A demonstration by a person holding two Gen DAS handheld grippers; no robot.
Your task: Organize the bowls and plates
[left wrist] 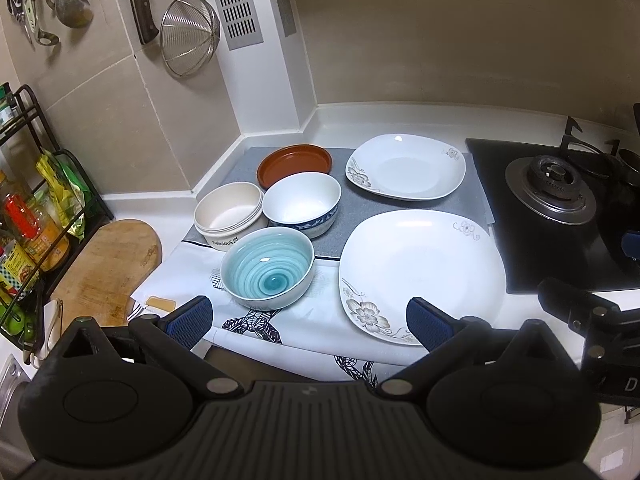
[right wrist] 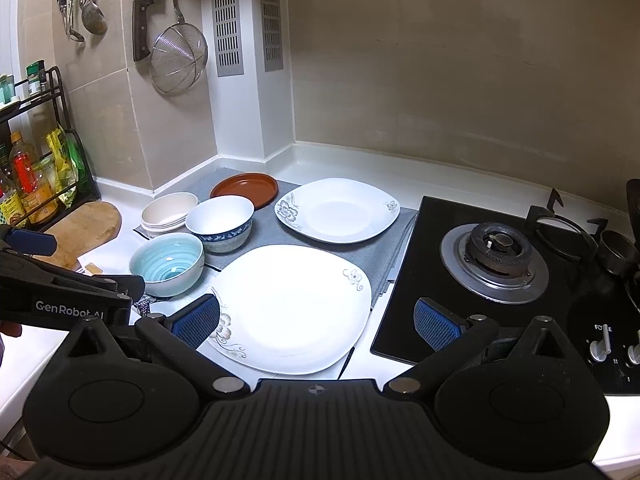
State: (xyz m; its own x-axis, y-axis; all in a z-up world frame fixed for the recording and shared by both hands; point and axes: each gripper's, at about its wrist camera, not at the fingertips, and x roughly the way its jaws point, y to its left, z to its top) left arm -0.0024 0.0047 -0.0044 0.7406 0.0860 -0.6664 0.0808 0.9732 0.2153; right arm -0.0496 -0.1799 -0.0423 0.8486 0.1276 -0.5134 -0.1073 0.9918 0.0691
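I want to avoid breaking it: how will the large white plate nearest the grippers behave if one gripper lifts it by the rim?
The large white plate looks glazed and glossy, so the fingers may slip. It is wide and shallow, so gripped at one edge it would probably droop. It looks ceramic, so likely fragile and rather heavy.

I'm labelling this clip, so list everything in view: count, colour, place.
Square plates: 2, white with flowers, near and far on counter.
Bowls: 3; teal-lined front, blue-patterned and cream behind.
Brown dish: 1, at back.
Grey mat: 1, under far dishes.
Cutting board: 1, wooden, left.
Gas burner: 1, right.
Strainer: 1, metal, on wall.
Left gripper: open, empty.
Right gripper: open, empty.
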